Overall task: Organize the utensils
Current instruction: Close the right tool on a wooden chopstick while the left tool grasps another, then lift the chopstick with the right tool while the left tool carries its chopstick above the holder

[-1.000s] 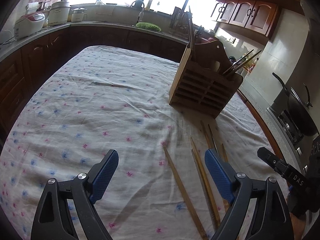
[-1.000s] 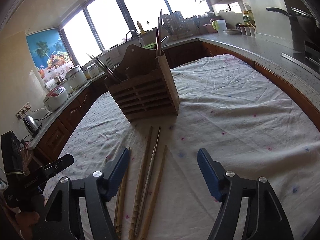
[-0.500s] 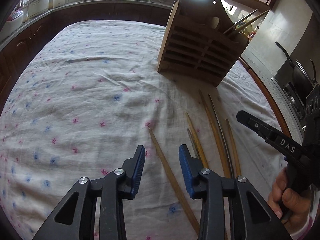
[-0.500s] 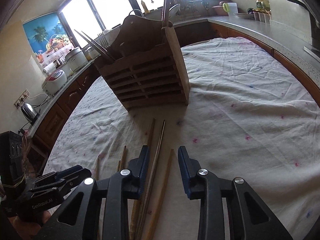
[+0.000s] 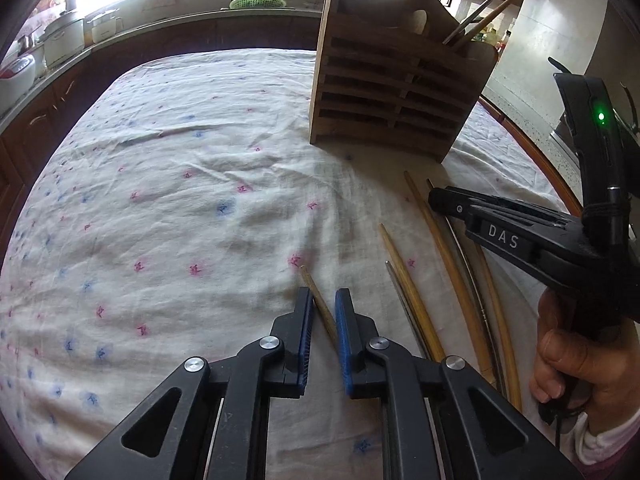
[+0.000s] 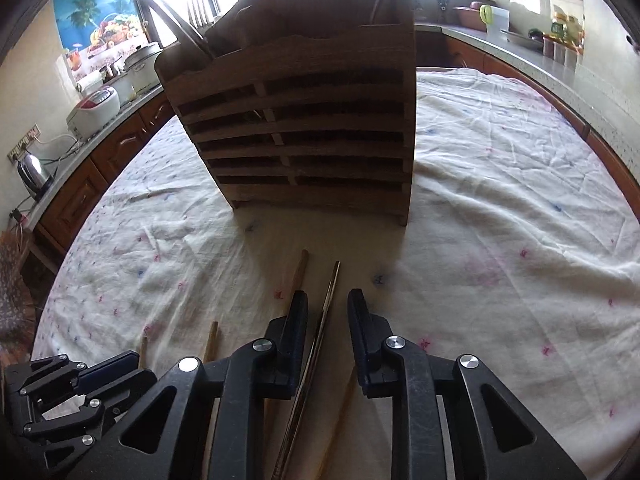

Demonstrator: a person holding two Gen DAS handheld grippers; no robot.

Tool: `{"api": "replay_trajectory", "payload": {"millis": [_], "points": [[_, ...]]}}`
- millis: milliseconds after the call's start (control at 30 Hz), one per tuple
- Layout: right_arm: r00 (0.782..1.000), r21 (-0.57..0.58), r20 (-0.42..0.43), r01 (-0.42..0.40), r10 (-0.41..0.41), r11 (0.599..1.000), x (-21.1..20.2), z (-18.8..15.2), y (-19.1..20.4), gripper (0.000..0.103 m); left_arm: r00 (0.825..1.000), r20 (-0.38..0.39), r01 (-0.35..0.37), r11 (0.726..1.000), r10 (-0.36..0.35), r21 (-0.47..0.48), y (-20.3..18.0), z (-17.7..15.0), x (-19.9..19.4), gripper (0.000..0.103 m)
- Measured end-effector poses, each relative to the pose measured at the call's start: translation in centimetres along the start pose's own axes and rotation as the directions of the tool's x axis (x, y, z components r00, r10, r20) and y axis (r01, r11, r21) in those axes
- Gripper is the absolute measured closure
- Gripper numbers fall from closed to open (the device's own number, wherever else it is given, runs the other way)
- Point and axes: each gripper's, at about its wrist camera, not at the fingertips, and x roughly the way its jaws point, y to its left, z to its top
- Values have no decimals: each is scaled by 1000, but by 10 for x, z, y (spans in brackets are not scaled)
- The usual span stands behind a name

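Several chopsticks lie on the flowered tablecloth (image 5: 160,200) in front of a slatted wooden utensil holder (image 5: 392,92) (image 6: 304,132), which has a few sticks standing in it. My left gripper (image 5: 323,300) is low over the cloth. Its jaws are closing around a light wooden chopstick (image 5: 310,280) that lies slanted between the blue pads, with a sliver of gap still showing. My right gripper (image 6: 328,300) (image 5: 438,198) is also closing. A thin dark metal chopstick (image 6: 334,280) runs between its pads with room on both sides. Another wooden chopstick (image 6: 300,268) lies just outside its left finger.
More wooden and metal chopsticks (image 5: 460,280) lie under the right gripper, which a hand (image 5: 572,360) holds. My left gripper shows at lower left in the right wrist view. Counters ring the table, with rice cookers (image 6: 94,108), a kettle (image 6: 34,172) and a green basket (image 5: 256,0).
Both grippers have come down and forward over the chopsticks. Their jaws have narrowed from wide apart to a slim gap, each now with one chopstick between the pads.
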Motion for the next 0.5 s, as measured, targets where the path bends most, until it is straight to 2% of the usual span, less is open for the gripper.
{"api": "replay_trajectory", "payload": {"millis": [33, 100, 167, 300, 500], "points": [[1000, -18, 1, 26, -26, 1000, 1, 1, 2, 93, 1000, 3, -2, 1000, 2, 3, 0, 0, -1, 94], [999, -38, 3, 48, -48, 998, 2, 1, 4, 95, 1000, 8, -10, 1000, 10, 8, -1, 0, 0, 97], [999, -30, 5, 43, -43, 999, 1, 1, 1, 97, 1000, 4, 19, 1000, -19, -18, 3, 0, -3, 99], [999, 44, 20, -26, 25, 999, -14, -3, -10, 98, 998, 30, 63, 997, -62, -38, 11, 0, -19, 100], [986, 90, 135, -112, 99, 990, -72, -6, -13, 99, 985, 126, 122, 991, -115, -53, 19, 4, -63, 100]]}}
